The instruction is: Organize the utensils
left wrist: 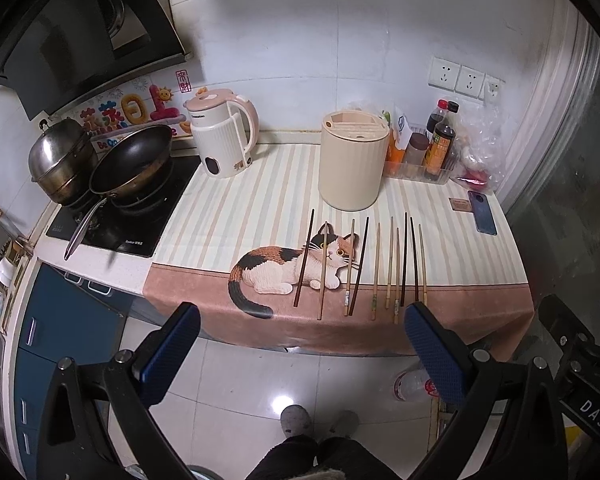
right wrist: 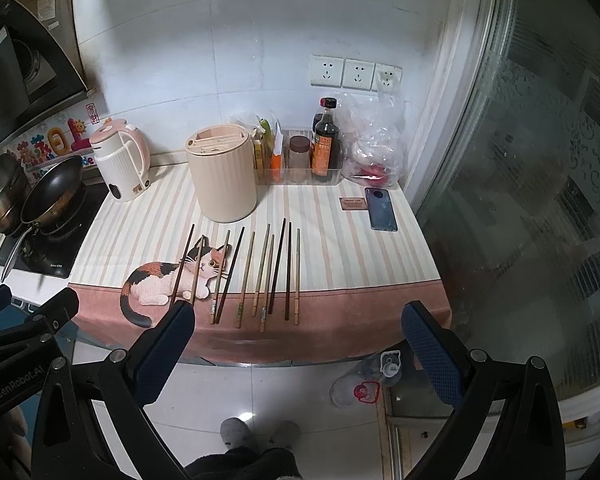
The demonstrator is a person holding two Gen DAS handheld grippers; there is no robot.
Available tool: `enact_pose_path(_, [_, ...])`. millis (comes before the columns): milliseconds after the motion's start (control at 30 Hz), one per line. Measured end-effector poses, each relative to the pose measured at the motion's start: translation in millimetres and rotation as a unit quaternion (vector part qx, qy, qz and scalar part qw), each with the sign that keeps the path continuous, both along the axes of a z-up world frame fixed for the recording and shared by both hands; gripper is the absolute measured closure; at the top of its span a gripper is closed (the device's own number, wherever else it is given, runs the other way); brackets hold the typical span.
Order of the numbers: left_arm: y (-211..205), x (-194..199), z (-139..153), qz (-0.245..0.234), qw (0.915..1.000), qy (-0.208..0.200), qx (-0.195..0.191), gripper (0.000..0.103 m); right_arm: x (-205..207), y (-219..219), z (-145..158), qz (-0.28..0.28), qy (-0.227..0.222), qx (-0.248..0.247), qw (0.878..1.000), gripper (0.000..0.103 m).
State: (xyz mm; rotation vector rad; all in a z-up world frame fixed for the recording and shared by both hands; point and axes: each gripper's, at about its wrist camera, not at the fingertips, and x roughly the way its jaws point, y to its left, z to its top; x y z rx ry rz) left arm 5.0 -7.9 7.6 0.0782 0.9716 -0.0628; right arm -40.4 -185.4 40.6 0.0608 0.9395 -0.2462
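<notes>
Jaws of both grippers wide apart, holding nothing: left gripper (left wrist: pixel 302 334) and right gripper (right wrist: pixel 298 332) held in the air before the front edge of the table (right wrist: pixel 340 312), above the floor. Not yet near anything.

Chopsticks (right wrist: pixel 260 276) laid in a loose row on the cloth (left wrist: pixel 228 208), ten or so, some dark, some pale, thick ends toward the front edge. Some very close together or crossing at the ends, especially the pair at the cat picture (left wrist: pixel 288 268). Behind them, well apart, a round cream holder (left wrist: pixel 354 160) with slots in its top, probably the goal.

Possible troubles: thin sticks lying flat on soft cloth, so easy to pinch the cloth too or to take two at once; ends near the edge, so a push could roll one down to the floor; narrow slots, so a tilted stick could miss.

Around: striped cloth with pink border over the table, white tiled wall, kettle (left wrist: pixel 224 136), pan (left wrist: pixel 132 160) and pot on the stove at the left, bottles (right wrist: pixel 326 144), phone (right wrist: pixel 382 208), glass door at the right.
</notes>
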Motion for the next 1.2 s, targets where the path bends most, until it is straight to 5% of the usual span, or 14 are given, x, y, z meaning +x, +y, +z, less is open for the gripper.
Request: enact_pose_path(1200, [21, -2, 8, 0.004, 0.9998, -0.017, -0.005, 0.000, 5, 12, 11, 0.008, -0.007, -0.003, 1.000, 0.000])
